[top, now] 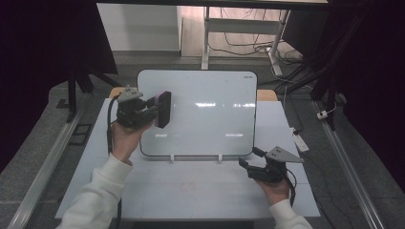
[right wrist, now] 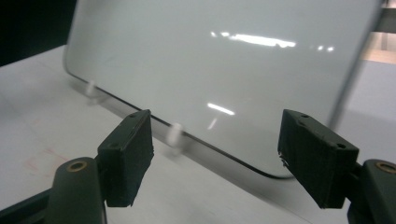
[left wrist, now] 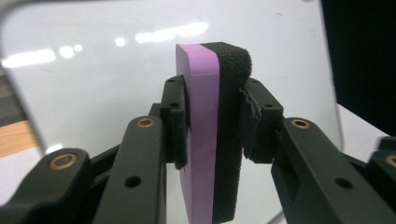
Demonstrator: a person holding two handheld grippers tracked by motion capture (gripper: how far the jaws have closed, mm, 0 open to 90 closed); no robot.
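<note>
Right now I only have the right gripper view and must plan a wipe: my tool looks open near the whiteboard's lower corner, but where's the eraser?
Observer: The left tool is clamped on the eraser, purple face on one side, black foam on the other.
Operator: Where is it over the board?
Observer: In the high view it sits at the whiteboard's upper-left edge.
Operator: Any marks left to wipe?
Observer: The high view shows just light reflections on the surface; I see no writing.
Operator: And my own tool?
Observer: The right tool is open, low over the table, by the board's lower-right corner.

Eraser [top: 163,109] before whiteboard [top: 210,95] left part; whiteboard on table [top: 191,191].
</note>
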